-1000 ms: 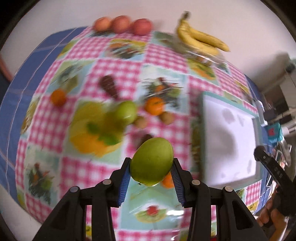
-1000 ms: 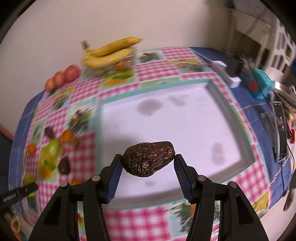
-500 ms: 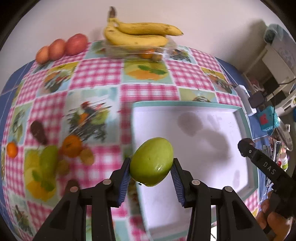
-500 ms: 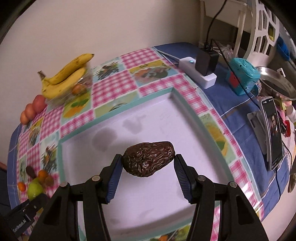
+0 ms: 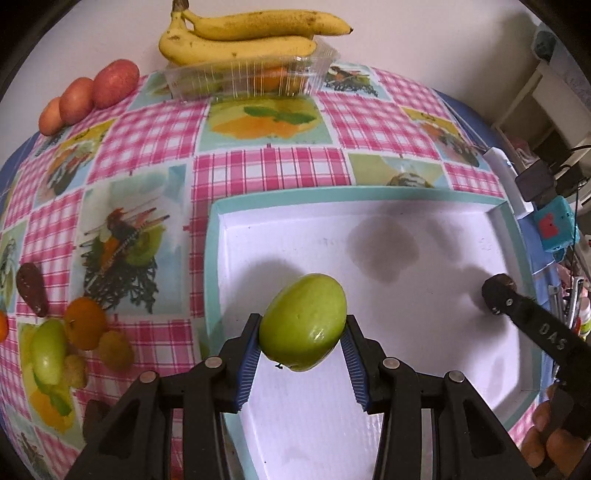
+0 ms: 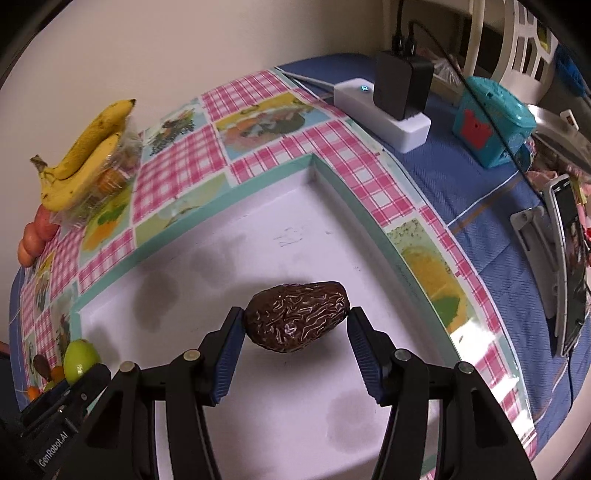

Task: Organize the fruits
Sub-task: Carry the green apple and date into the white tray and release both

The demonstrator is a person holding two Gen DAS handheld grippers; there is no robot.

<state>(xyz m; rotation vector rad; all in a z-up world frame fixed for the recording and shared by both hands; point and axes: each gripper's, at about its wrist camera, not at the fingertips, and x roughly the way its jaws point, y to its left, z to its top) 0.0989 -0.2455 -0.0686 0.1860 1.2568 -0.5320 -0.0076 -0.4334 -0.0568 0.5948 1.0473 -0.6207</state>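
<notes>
My left gripper [image 5: 300, 345] is shut on a green mango [image 5: 303, 326] and holds it over the near left part of the white tray [image 5: 369, 195]. My right gripper [image 6: 295, 332] holds a wrinkled dark brown avocado [image 6: 297, 321] low over the tray's floor [image 6: 258, 251]; its pads still flank the fruit, the right pad slightly apart. The right gripper also shows in the left wrist view [image 5: 498, 295], and the left one with its mango in the right wrist view [image 6: 79, 360].
Bananas [image 5: 243, 33] lie on a clear plastic box [image 5: 251, 75] at the back. Three reddish fruits [image 5: 88, 96] sit back left. A pile of oranges, a green mango and small fruits [image 5: 74, 343] lies left. A charger [image 6: 399, 88], teal box [image 6: 491, 122] and phone [image 6: 569, 269] stand right.
Both grippers moved forward and lower over the tray. The avocado now sits close to the tray floor and the right jaws have widened slightly. The mango stays gripped.
</notes>
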